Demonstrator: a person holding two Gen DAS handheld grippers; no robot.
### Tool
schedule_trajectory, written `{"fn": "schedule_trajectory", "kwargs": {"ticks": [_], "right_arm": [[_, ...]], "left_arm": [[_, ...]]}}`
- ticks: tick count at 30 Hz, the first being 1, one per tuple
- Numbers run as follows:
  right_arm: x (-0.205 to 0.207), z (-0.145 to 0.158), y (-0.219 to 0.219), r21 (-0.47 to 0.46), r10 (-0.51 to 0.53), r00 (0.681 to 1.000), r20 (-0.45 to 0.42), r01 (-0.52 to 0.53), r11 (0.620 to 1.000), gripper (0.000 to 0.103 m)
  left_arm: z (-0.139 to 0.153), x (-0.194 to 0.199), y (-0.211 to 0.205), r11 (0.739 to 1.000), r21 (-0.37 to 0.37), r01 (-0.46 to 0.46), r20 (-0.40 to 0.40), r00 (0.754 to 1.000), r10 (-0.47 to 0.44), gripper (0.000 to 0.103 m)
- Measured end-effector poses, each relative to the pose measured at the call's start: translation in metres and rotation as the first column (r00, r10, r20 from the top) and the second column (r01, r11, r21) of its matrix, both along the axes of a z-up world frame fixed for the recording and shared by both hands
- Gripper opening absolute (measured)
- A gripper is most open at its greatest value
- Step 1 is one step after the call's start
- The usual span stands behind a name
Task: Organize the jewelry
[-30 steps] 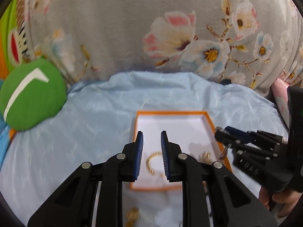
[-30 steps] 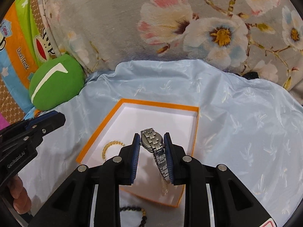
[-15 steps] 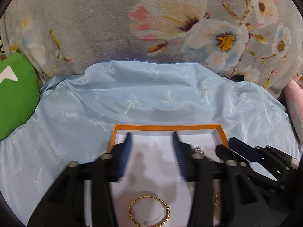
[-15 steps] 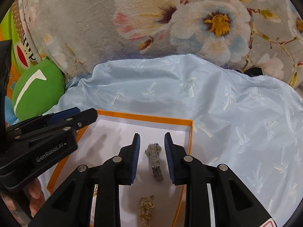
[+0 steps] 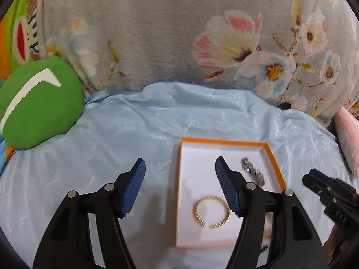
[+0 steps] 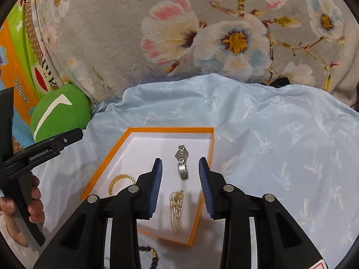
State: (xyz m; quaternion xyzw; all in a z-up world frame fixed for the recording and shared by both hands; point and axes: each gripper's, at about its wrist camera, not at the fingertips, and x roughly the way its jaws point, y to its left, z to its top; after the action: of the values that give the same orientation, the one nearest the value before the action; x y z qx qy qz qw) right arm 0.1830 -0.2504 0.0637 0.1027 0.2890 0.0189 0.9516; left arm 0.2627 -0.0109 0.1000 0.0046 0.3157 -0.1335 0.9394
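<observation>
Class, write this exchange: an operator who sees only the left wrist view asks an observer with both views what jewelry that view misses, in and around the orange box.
Operator: In the orange box I see a gold bangle and a silver watch. Is anything else inside?
Observer: Yes. A pale beaded, gold-toned chain piece lies in the box, nearer the front wall than the watch.
Operator: Is any jewelry outside the box?
Observer: Yes. A dark beaded bracelet lies on the blue cloth, just outside the box's front wall.
</observation>
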Motion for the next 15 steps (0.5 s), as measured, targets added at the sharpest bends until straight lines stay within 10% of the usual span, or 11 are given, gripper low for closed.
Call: {"fn": "schedule_trajectory", "kwargs": {"ticks": [11,15], "right_arm": [[-0.057,-0.029,0.021,-0.005,0.028,0.998,-0.063,-0.028,1.0,0.033],[-0.061,-0.032,0.031,0.0,0.045,0.996,-0.073,-0.045,0.999,0.033]], "left_arm": [[-0.078,-0.087,0.024,0.986,0.131,0.107,-0.18,0.98,-0.082,0.061],[-0.095,-0.087,0.02,0.986,0.131,0.107,-0.229,0.97,-0.075,0.038]]}}
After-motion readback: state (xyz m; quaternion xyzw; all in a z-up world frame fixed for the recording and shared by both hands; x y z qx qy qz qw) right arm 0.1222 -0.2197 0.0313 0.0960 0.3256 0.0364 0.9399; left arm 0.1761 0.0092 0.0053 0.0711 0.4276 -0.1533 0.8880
